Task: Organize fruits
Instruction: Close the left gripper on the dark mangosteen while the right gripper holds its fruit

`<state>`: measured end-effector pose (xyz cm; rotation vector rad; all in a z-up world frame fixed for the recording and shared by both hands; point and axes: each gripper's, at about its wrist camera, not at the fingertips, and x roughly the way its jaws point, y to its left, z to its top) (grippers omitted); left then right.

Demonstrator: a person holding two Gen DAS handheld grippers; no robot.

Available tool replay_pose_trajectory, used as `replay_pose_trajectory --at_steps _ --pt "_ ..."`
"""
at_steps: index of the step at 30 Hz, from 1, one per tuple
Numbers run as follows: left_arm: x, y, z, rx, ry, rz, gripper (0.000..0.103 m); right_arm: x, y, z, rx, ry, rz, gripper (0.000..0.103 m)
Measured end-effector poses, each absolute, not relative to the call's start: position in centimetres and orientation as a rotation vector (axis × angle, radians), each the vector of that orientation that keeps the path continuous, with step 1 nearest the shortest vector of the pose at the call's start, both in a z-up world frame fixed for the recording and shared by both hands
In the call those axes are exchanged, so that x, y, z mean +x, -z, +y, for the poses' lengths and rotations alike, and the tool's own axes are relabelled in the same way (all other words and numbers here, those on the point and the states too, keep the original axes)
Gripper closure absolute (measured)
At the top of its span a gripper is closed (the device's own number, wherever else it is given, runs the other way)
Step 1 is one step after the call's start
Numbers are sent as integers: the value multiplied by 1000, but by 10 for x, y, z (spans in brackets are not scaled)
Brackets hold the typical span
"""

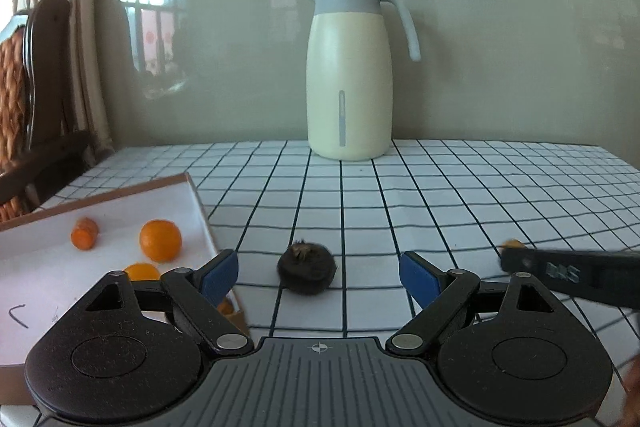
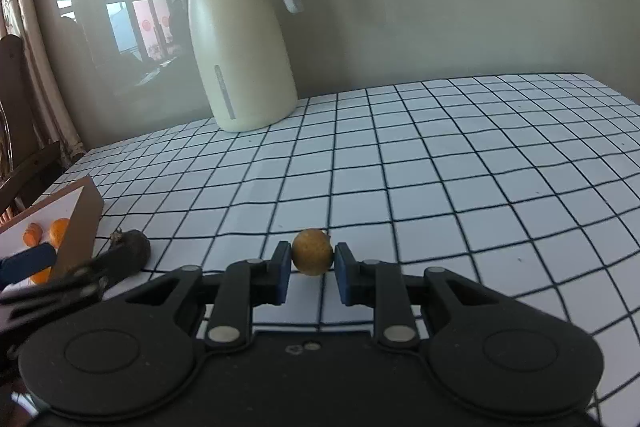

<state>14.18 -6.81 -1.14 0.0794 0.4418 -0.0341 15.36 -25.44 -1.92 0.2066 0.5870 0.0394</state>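
A dark, round fruit [image 1: 307, 269] with a dried stem lies on the checked tablecloth, just ahead of my left gripper [image 1: 319, 277], whose blue pads stand wide open on either side of it without touching. In the right wrist view the same dark fruit [image 2: 134, 251] lies beside the box. My right gripper [image 2: 312, 269] is shut on a small yellow-brown round fruit [image 2: 312, 257], held above the cloth. That gripper's blurred tip [image 1: 520, 259] shows at the right of the left wrist view. Several orange fruits [image 1: 160, 240] lie in a white-lined cardboard box [image 1: 192, 195] at the left.
A cream thermos jug [image 1: 349, 75] with a grey lid stands at the back of the table against a glossy wall. A dark wooden chair [image 1: 44, 75] and curtains are at the far left. The checked tablecloth [image 2: 440, 167] stretches to the right.
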Motion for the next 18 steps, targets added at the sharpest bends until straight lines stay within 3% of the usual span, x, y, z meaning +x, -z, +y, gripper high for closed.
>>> replay_pose_trajectory --at_steps 16,18 --pt "195 32 -97 113 -47 570 16 149 24 -265 209 -55 596 88" --pt "195 31 -97 96 -46 570 20 149 24 -265 211 -57 595 88"
